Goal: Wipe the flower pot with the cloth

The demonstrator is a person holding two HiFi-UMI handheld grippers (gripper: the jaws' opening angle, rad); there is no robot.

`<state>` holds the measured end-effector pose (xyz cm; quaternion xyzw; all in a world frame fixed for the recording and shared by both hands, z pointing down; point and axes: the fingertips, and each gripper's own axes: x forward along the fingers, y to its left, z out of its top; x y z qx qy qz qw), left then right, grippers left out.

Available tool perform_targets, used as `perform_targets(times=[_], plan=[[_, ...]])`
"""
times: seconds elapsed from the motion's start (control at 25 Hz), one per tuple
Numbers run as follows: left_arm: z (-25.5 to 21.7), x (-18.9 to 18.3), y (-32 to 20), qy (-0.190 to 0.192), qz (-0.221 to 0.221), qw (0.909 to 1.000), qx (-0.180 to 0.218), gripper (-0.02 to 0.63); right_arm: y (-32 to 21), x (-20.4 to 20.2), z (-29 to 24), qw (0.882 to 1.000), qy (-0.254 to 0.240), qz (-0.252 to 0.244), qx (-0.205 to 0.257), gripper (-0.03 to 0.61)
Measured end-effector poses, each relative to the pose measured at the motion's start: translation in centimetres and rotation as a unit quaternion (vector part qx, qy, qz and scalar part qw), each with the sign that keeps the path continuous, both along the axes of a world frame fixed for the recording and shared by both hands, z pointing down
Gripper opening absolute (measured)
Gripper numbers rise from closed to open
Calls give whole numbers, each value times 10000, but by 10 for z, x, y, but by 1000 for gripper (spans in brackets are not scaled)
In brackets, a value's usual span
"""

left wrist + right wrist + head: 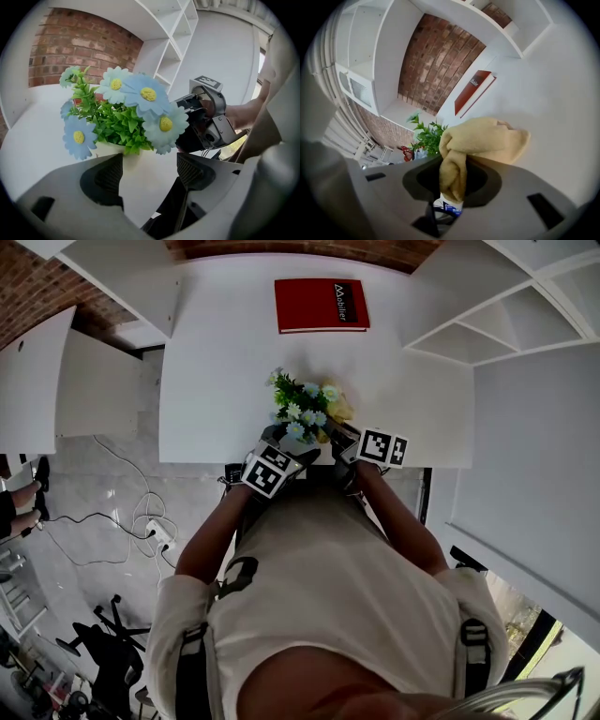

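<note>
white pot (140,187) of daisies (140,93) in left gripper's (149,165) clenched jaws, cloth (483,137) in right gripper's (452,180).

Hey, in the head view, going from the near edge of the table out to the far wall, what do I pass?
left gripper and right gripper → flower pot → red book → brick wall

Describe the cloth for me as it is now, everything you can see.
The cloth is pale yellow, soft and fluffy, bunched into a crumpled wad. The right gripper pinches a twisted fold between its fingers; the rest bulges out ahead. In the head view it sits beside the flowers. Whether it touches the flower pot cannot be told.
</note>
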<state>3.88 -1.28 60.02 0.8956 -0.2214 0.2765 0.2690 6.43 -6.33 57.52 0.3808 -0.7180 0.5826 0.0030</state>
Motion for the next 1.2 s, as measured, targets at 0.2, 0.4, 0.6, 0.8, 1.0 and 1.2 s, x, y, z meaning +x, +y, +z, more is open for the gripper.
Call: perform_targets(times=[0.2,0.4,0.6,0.8,1.0,1.2], plan=[[1,-5,1,-53,197,9998,59,374,2,9,10,9997,-177,154,-22,101],[11,-54,-32,-583,29,9978,325,374,17,20,57,9974,492,-46,-525,101],[5,-55,-56,-721,758,9920,703,376,17,23,69,9953,640,-134,-712,101],[19,-33,-63,-975,1310,9818,966,385,4,21,43,9980,443,-152,-424,100],[17,-30,-71,-654,566,9919,935,383,-10,12,23,9991,336,-223,-121,101],[16,-41,-66,-568,-517,9924,966,383,-12,1,28,9994,206,-261,-115,100]])
